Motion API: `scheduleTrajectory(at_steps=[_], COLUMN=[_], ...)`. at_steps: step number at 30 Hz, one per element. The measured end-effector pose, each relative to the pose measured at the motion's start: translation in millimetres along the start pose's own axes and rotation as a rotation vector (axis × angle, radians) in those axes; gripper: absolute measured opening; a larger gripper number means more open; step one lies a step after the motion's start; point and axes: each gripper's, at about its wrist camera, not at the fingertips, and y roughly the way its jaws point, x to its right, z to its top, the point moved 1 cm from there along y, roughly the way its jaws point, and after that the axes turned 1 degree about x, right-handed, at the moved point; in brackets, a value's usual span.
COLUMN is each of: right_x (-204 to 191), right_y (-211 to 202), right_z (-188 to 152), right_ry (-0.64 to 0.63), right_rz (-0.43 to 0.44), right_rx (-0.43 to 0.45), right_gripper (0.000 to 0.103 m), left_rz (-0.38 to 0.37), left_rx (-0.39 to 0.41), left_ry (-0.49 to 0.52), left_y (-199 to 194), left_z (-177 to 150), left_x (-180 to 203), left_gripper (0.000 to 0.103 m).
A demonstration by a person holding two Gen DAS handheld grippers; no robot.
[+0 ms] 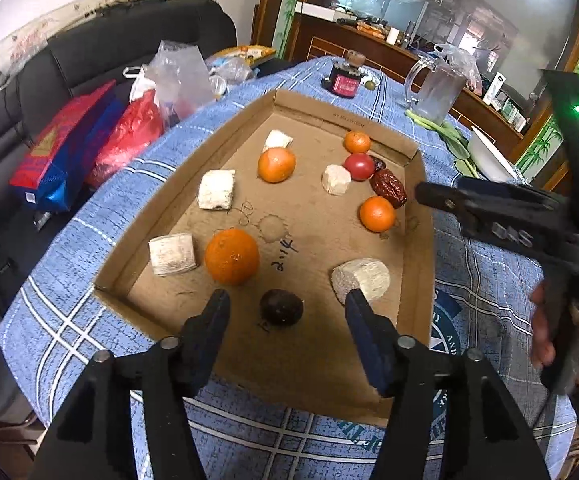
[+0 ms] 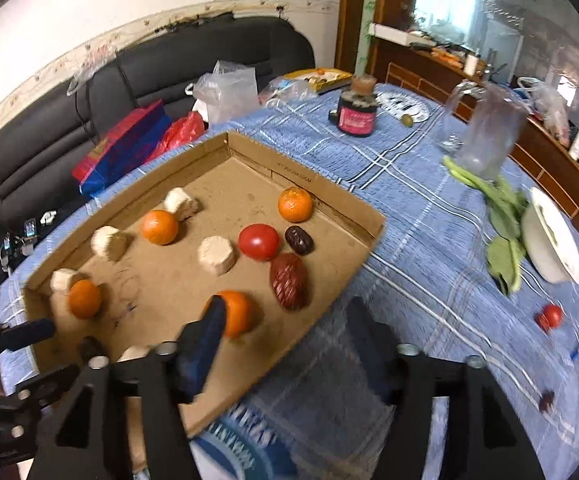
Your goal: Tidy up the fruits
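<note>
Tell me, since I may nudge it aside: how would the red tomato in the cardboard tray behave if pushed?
The tomato looks round and smooth, so it would probably roll rather than slide. Its glossy skin suggests it may slip between jaws. It sits close to a wrinkled date and a pale chunk, so a push would likely knock those too.

My left cam looks fwd and steeply down along my left tongs point(image 1: 287, 304), sitting close over the near edge of the cardboard tray point(image 1: 177, 196) on the tabletop point(image 1: 69, 280), sofa point(image 1: 109, 48) beyond. My right cam, same downward tilt, sits off the tray's right side, tray point(image 2: 249, 152) filling its left half, blue cloth its right. Both share the tray, the jar point(image 1: 345, 80), glass jug point(image 1: 433, 88) and sofa. Left cam catches my right tongs point(image 1: 429, 196) at its right edge.
</note>
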Motion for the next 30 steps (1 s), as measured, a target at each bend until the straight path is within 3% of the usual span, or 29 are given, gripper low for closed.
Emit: scheduleTrajectory(at_steps=[2, 6, 8, 11, 18, 25, 30], right_x=[-4.1, -10.8, -12.4, -16.6, -44.7, -48.0, -45.4], right_y=[-17.5, -43.9, -55.5, -71.7, -107.7, -116.8, -116.8], right_z=[-8.6, -30.9, -45.6, -66.0, -102.9, -117.2, -122.0], right_ry=[0.018, 0.050, 0.078, 0.111, 0.074, 0.071, 0.094], right_rz=[0.004, -0.074, -0.104, -0.139, -0.223, -0.229, -0.225], right_rx=[0.006, -0.011, -0.031, -0.058, -0.018, -0.024, -0.042], right_gripper=[0.075, 0.092, 0.092, 0.092, 0.093, 0.093, 0.093], left_rz=[0.016, 0.082, 0.148, 0.201, 0.186, 0.281, 0.355], left_rx=[0.016, 0.053, 0.082, 0.133, 0.116, 0.025, 0.071], left_ry=[0.010, 0.021, 0.028, 0.037, -0.014, 0.022, 0.018], left_y=[-6.1, -23.1, -33.8, -51.9, -72.0, -74.7, -81.8], left_z=[-1.0, -4.0, -6.6, -11.3, -21.4, -31.2, -43.3], left_x=[3.2, 8.7, 9.6, 8.4, 5.0, 15.6, 16.2], left_gripper=[0.061, 0.072, 0.086, 0.095, 0.099, 0.099, 0.099])
